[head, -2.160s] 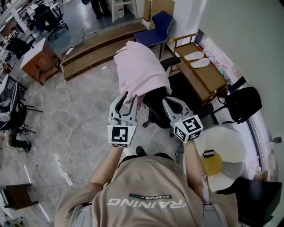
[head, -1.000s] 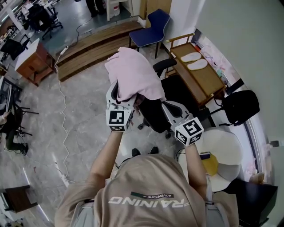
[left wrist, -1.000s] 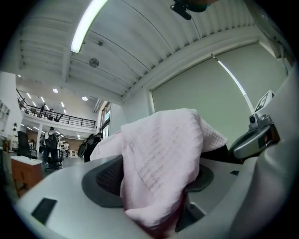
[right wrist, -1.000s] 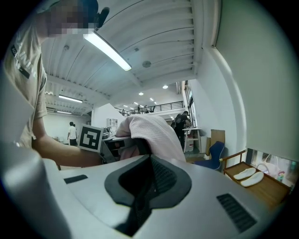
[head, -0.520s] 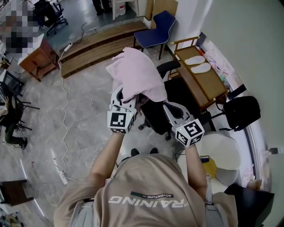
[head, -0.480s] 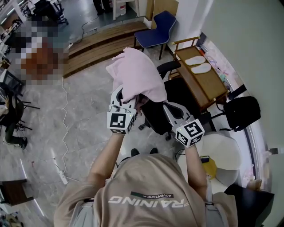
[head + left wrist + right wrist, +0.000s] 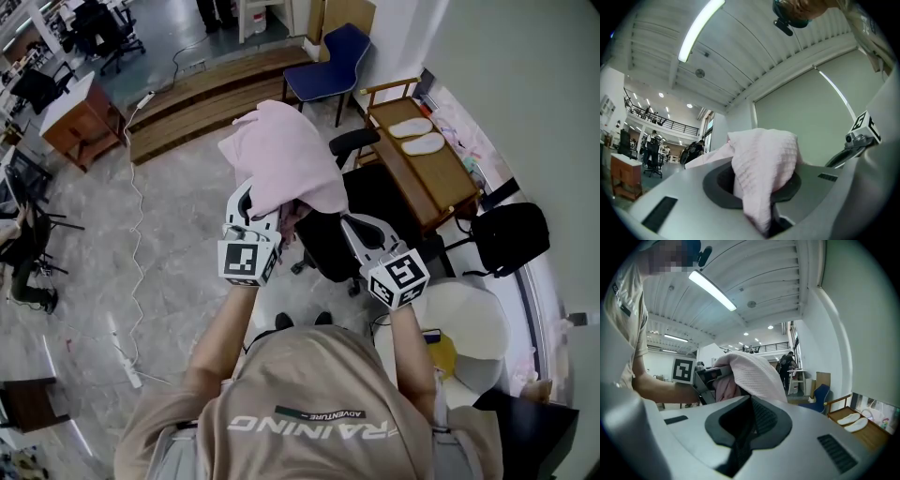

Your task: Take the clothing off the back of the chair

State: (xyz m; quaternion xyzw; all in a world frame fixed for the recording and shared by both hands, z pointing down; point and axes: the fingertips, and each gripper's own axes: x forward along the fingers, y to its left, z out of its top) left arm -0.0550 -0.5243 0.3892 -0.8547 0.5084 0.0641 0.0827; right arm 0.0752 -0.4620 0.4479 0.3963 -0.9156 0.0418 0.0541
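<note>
Left gripper (image 7: 261,208): closing on the cloth (image 7: 281,159), so you can lift it off the chair (image 7: 328,242).
Right gripper (image 7: 351,225): shut, empty, spare.

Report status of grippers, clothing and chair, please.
Left gripper closing, clothing between jaws. Right gripper shut, empty. Cloth draped over chair. Nothing in the way.

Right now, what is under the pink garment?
A black office chair: one armrest and wheeled base show. Its backrest top is covered by the pink garment, whose edge the left gripper's closing jaws pinch.
</note>
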